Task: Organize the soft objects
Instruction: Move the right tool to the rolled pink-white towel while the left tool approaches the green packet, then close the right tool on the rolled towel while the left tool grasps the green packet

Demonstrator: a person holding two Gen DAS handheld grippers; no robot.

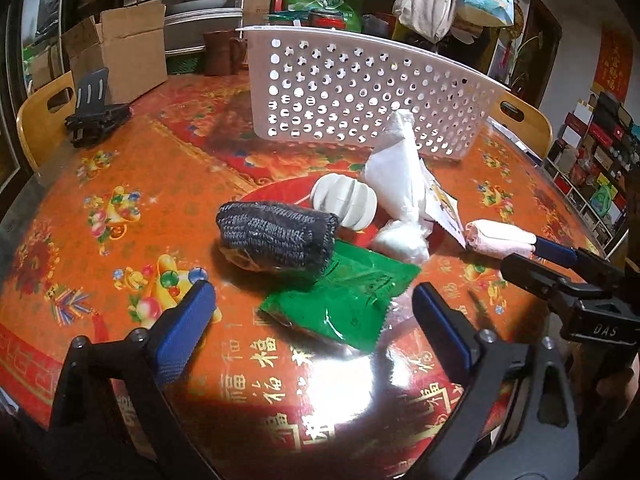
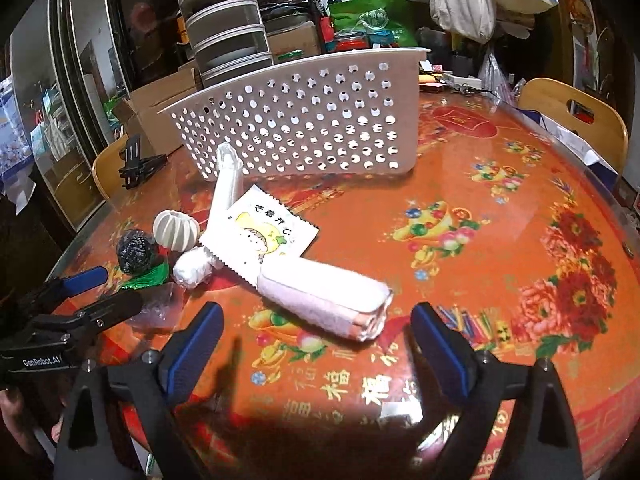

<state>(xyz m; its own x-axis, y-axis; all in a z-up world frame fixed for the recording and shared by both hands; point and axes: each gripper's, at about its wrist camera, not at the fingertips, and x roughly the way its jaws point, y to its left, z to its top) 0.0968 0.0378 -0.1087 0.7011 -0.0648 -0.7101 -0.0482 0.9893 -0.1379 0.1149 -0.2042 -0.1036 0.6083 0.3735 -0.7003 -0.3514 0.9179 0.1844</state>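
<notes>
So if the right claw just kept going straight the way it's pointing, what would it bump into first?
Most likely the pink roll: it lies on the table straight ahead of the open right claw, nothing between them. Depth is hard to judge through this lens.

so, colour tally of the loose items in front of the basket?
White: 4 (ribbed ball, long bag, small bundle, printed packet)
Pink: 1 (roll)
Dark grey: 1 (knit roll)
Green: 1 (packet)
Total: 7

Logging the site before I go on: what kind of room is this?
Probably a home dining room: a round table under a festive red cover, wooden chairs around it, stacked storage drawers behind.
</notes>
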